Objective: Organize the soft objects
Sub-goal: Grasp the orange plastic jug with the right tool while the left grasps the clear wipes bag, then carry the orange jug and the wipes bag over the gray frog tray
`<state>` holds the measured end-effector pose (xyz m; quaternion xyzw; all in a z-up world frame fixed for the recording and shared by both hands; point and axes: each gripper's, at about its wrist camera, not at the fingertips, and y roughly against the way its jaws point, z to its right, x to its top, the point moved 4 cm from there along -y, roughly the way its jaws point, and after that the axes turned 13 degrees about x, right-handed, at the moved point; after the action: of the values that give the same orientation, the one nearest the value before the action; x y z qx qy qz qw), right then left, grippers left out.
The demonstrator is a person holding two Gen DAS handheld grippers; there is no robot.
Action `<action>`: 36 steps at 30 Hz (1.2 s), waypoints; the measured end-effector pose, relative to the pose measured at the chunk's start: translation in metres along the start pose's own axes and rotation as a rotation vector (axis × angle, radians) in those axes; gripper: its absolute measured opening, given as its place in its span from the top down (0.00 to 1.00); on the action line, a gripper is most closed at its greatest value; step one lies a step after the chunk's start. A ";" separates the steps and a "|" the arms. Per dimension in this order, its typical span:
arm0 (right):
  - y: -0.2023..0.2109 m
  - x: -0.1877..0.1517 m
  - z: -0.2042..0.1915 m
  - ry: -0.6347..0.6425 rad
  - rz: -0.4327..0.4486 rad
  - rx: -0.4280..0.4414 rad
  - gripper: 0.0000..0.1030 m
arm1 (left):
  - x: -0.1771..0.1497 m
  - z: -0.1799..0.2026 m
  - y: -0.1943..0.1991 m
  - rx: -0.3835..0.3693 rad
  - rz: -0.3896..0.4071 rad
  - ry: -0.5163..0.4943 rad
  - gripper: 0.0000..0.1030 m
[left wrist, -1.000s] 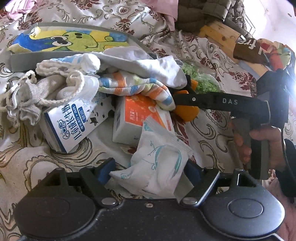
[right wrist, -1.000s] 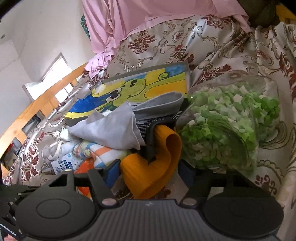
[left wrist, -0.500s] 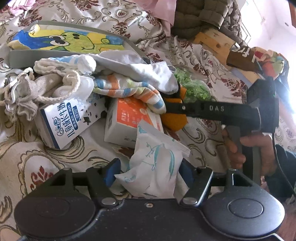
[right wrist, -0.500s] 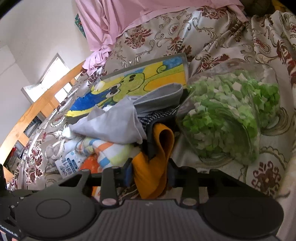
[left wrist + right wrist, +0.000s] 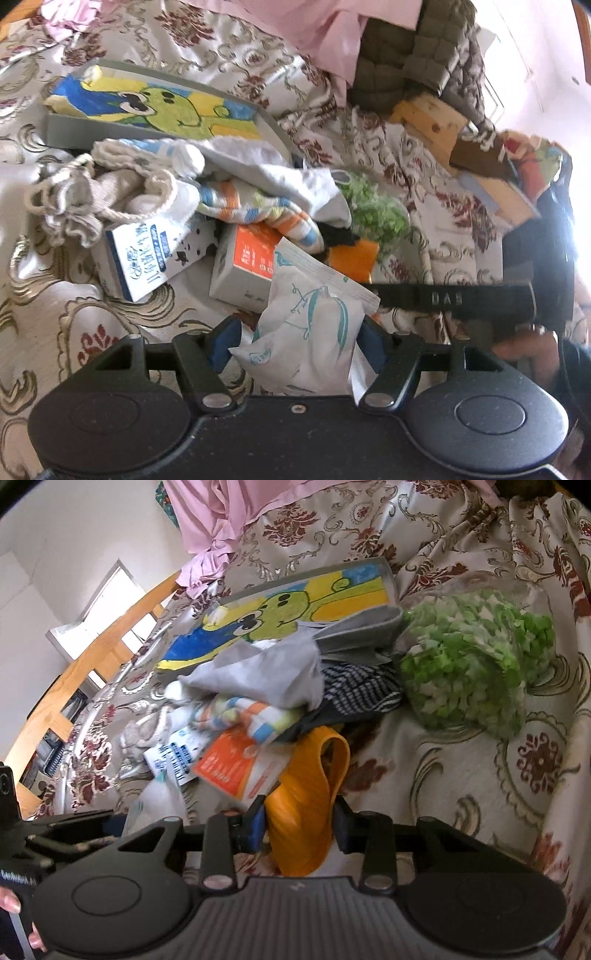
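A heap of soft things lies on the floral bedspread [image 5: 480, 775]: a grey cloth [image 5: 266, 675], a striped sock [image 5: 258, 210], a checked cloth [image 5: 362, 690] and a white drawstring pouch [image 5: 74, 195]. My left gripper [image 5: 299, 339] is shut on a white soft packet with teal print [image 5: 310, 317], held just above the cover in front of the heap. My right gripper [image 5: 298, 823] is shut on an orange cloth [image 5: 310, 775], whose loop stands up between the pads. In the left wrist view the right gripper's black side [image 5: 443, 299] crosses from the right.
A blue-and-white milk carton [image 5: 147, 254] and an orange-and-white box [image 5: 247, 266] lie under the heap. A clear bag of green bits [image 5: 469, 664] sits to its right. A cartoon picture board [image 5: 147, 103] lies behind. A wooden bed frame [image 5: 92, 657] runs along the left.
My right gripper closed on the orange cloth and drew it back out of the heap. My left gripper tightened on the white packet and pulled back a little with it.
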<state>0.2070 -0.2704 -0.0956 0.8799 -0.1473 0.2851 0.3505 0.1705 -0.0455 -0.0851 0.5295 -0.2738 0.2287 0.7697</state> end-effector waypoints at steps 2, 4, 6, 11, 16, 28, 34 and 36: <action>0.003 -0.002 -0.006 0.009 0.007 0.005 0.61 | 0.001 -0.002 0.007 0.007 0.020 0.022 0.32; 0.007 -0.005 -0.014 0.011 0.019 0.014 0.62 | 0.003 -0.003 0.014 0.011 0.042 0.041 0.32; 0.013 -0.007 -0.021 0.013 0.041 0.025 0.62 | 0.003 -0.005 0.023 0.017 0.073 0.058 0.32; 0.032 -0.003 -0.036 0.022 0.142 0.101 0.61 | 0.010 -0.006 0.041 0.034 0.142 0.085 0.32; 0.043 0.006 -0.035 0.002 0.228 0.153 0.59 | 0.019 -0.010 0.043 0.061 0.171 0.107 0.32; 0.039 0.072 -0.036 0.129 0.384 0.136 0.58 | 0.112 -0.011 0.025 0.141 0.265 0.138 0.31; -0.006 0.134 -0.002 0.102 0.411 0.047 0.58 | 0.176 -0.013 -0.033 0.205 0.253 0.158 0.31; -0.021 0.143 0.010 0.082 0.399 0.017 0.58 | 0.191 -0.017 -0.056 0.232 0.229 0.174 0.31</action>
<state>0.3338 -0.2711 -0.0263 0.8239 -0.3017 0.3856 0.2854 0.3519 -0.0365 -0.0020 0.5583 -0.2364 0.3898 0.6931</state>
